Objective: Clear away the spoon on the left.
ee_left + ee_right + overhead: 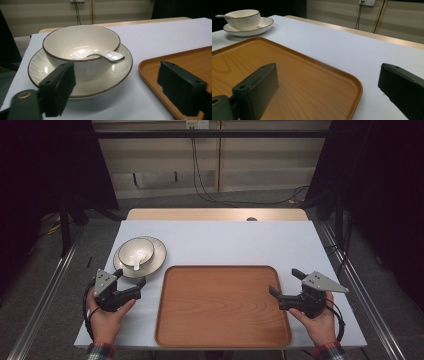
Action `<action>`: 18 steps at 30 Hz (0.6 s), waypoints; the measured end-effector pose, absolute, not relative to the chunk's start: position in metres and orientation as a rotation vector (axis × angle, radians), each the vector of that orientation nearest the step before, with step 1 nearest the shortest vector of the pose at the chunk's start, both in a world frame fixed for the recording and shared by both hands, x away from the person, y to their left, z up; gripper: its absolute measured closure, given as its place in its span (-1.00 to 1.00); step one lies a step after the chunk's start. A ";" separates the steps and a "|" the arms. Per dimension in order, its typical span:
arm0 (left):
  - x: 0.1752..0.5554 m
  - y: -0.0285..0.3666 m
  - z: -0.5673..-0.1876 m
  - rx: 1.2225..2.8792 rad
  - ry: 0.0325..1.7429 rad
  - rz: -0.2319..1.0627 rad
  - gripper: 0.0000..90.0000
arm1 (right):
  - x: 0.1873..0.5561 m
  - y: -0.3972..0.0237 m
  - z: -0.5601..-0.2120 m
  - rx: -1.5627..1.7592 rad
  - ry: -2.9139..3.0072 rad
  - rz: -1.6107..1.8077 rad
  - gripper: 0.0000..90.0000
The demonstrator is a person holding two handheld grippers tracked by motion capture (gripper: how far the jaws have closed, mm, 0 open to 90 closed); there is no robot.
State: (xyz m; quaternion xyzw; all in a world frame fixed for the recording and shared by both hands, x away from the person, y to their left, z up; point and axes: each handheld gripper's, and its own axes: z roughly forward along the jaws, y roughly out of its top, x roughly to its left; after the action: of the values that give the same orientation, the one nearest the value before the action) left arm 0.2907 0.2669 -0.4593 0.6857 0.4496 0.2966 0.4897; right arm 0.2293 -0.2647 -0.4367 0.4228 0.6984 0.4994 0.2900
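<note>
A cream bowl (136, 251) with a dark rim sits on a matching plate (156, 258) at the table's left. A white spoon (136, 265) lies in the bowl with its handle over the rim. A bare wooden tray (222, 305) occupies the middle front. My left gripper (131, 278) is open just in front of the plate, at the tray's left edge. In the left gripper view the bowl (81, 50), spoon (110, 56) and plate (120, 72) are close beyond the left gripper (115, 82). My right gripper (285, 282) is open, straddling the tray's right rim (355, 87).
The white table (225, 240) has bare room behind and to the right of the tray. A wooden strip (215, 214) runs along its far edge. Metal rails flank both sides, and cables (200, 180) hang at the back wall.
</note>
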 end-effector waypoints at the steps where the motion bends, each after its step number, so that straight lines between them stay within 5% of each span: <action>1: 0.292 0.268 -0.459 1.660 1.089 0.715 -0.60 | 0.229 -0.265 -0.437 1.128 1.865 1.333 -0.94; 18: 0.306 0.266 -0.461 1.653 1.111 0.741 -0.16 | 0.230 -0.266 -0.438 1.135 1.874 1.338 -0.93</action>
State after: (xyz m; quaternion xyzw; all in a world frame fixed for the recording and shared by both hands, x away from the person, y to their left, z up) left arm 0.3058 0.2664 -0.4611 0.6794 0.4568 0.3048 0.4867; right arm 0.2300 -0.2656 -0.4377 0.4240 0.7002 0.4998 0.2831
